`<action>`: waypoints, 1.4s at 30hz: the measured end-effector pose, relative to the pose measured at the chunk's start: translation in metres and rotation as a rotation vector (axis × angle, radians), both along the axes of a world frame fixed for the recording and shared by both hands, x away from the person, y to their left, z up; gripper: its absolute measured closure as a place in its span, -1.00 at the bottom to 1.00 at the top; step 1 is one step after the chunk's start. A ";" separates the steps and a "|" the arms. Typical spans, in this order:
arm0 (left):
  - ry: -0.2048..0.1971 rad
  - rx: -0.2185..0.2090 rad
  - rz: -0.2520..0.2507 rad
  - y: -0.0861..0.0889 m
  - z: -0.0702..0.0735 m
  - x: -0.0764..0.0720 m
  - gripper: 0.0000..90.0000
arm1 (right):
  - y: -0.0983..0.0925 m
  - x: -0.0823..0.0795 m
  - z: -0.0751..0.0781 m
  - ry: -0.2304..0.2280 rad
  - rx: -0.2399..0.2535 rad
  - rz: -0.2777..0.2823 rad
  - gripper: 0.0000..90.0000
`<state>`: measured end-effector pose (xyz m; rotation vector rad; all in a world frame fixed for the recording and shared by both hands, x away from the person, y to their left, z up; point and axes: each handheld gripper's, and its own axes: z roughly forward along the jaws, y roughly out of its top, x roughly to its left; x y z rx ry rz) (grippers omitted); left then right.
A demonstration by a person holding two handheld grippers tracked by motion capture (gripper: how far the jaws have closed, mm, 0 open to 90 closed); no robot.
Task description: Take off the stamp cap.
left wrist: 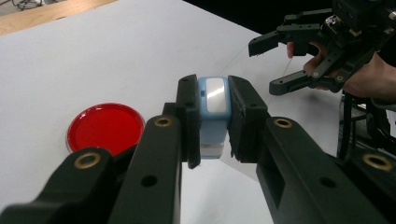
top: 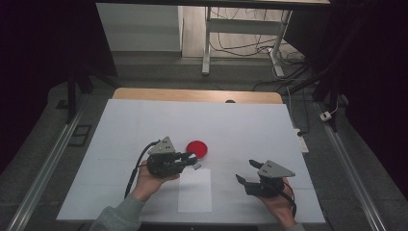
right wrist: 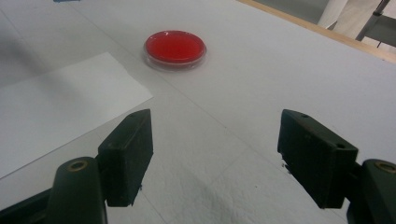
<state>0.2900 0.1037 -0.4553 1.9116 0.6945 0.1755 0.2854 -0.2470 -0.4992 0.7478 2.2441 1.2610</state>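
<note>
My left gripper (top: 193, 160) is shut on a small light-blue block with a shiny white face (left wrist: 214, 95), held just above the table. Its jaws press on both sides of the block in the left gripper view (left wrist: 213, 122). A round red dish (top: 197, 148) lies flat on the white table just beyond the left gripper's tips; the same dish (left wrist: 105, 127) lies to the left of the jaws. My right gripper (top: 247, 172) hovers at the front right, open with nothing between its jaws (right wrist: 215, 158). It faces the red dish (right wrist: 175, 46) from some way off.
A white sheet of paper (top: 195, 190) lies near the table's front edge between the two hands. The white table cover (top: 250, 125) ends at a wooden strip (top: 197, 95) at the back. Beyond it are desk legs and cables on the floor.
</note>
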 end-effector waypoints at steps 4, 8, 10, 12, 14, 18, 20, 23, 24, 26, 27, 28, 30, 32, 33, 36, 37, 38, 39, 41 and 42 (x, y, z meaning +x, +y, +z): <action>0.003 -0.001 0.002 0.000 0.000 0.000 0.68 | 0.008 -0.001 0.000 -0.003 -0.003 -0.001 -0.40; 0.008 -0.003 0.000 -0.002 -0.001 0.000 0.68 | 0.015 -0.004 -0.001 -0.004 0.002 -0.005 -0.38; 0.010 -0.003 0.000 -0.003 -0.001 0.001 0.68 | 0.016 -0.004 -0.001 -0.004 0.004 -0.005 -0.38; 0.010 -0.003 -0.002 -0.004 -0.002 0.001 0.68 | 0.019 -0.007 -0.003 -0.004 0.005 -0.003 -0.37; 0.012 -0.004 -0.003 -0.004 -0.002 0.002 0.68 | 0.021 -0.007 -0.003 -0.005 0.008 -0.002 -0.37; 0.014 -0.006 -0.005 -0.005 -0.003 0.003 0.68 | 0.029 -0.009 -0.003 -0.015 0.001 0.009 -0.35; 0.017 -0.005 -0.004 -0.005 -0.003 0.004 0.68 | 0.031 -0.010 -0.003 -0.016 0.001 0.013 -0.35; 0.018 0.001 -0.001 -0.006 -0.004 0.004 0.68 | 0.038 -0.011 -0.005 -0.014 -0.012 0.031 -0.34; 0.018 0.004 -0.001 -0.006 -0.005 0.004 0.68 | 0.040 -0.011 -0.006 -0.016 -0.007 0.033 -0.34; 0.015 0.004 -0.004 -0.008 -0.004 0.003 0.68 | 0.044 -0.012 -0.006 -0.017 -0.009 0.040 -0.34; 0.014 0.004 -0.008 -0.008 -0.004 0.003 0.68 | 0.046 -0.013 -0.006 -0.018 -0.013 0.047 -0.34; 0.013 0.005 -0.009 -0.009 -0.004 0.002 0.68 | 0.048 -0.014 -0.006 -0.023 -0.014 0.051 -0.34; 0.017 0.004 -0.012 -0.009 -0.004 0.003 0.68 | 0.051 -0.015 -0.006 -0.027 -0.006 0.052 -0.33; 0.017 0.005 -0.011 -0.009 -0.005 0.003 0.68 | 0.056 -0.014 -0.007 -0.028 -0.005 0.058 -0.33; 0.017 0.003 -0.009 -0.009 -0.005 0.003 0.68 | 0.056 -0.014 -0.007 -0.028 -0.005 0.058 -0.33; 0.015 -0.001 -0.008 -0.010 -0.005 0.002 0.68 | 0.061 -0.013 -0.007 -0.026 -0.003 0.065 -0.32; 0.014 0.000 -0.007 -0.010 -0.005 0.002 0.68 | 0.063 -0.013 -0.008 -0.026 0.000 0.066 -0.32; 0.013 0.000 -0.008 -0.010 -0.005 0.001 0.68 | 0.064 -0.014 -0.008 -0.029 -0.002 0.067 -0.32; 0.014 0.000 -0.006 -0.010 -0.005 0.001 0.68 | 0.067 -0.014 -0.008 -0.029 -0.008 0.067 -0.32; 0.014 0.002 -0.003 -0.010 -0.006 0.002 0.68 | 0.071 -0.014 -0.009 -0.022 -0.007 0.077 -0.32; 0.014 0.003 -0.002 -0.010 -0.006 0.002 0.68 | 0.071 -0.014 -0.009 -0.022 -0.007 0.077 -0.32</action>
